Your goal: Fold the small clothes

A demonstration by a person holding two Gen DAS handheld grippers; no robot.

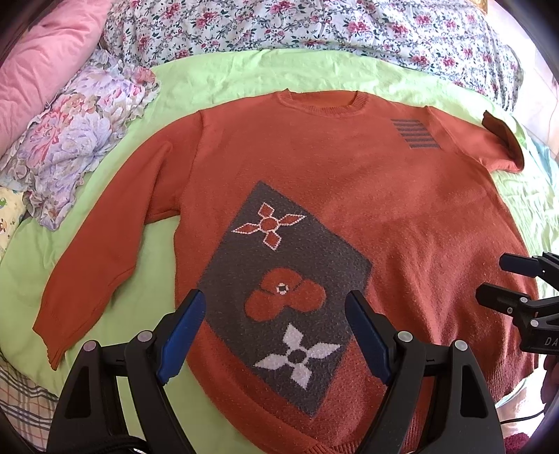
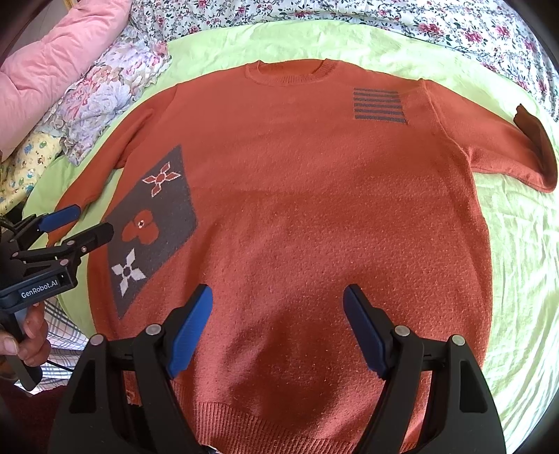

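Note:
An orange knit sweater (image 1: 314, 167) lies flat and face up on a light green sheet (image 1: 216, 77), collar away from me. It has a grey panel with flower motifs (image 1: 286, 290) and a grey striped patch (image 1: 414, 134). It also fills the right wrist view (image 2: 314, 209). Its left sleeve (image 1: 104, 251) lies straight; its right sleeve (image 2: 506, 150) is bent back at the cuff. My left gripper (image 1: 276, 310) is open and empty above the grey panel. My right gripper (image 2: 277, 304) is open and empty above the lower hem (image 2: 279, 422).
A pink pillow (image 1: 42, 59) and a floral ruffled cloth (image 1: 80, 139) lie at the far left. A flowered quilt (image 1: 349, 28) runs along the far side. A plaid cloth (image 2: 63, 335) shows at the near left edge. The right gripper shows in the left view (image 1: 503, 279).

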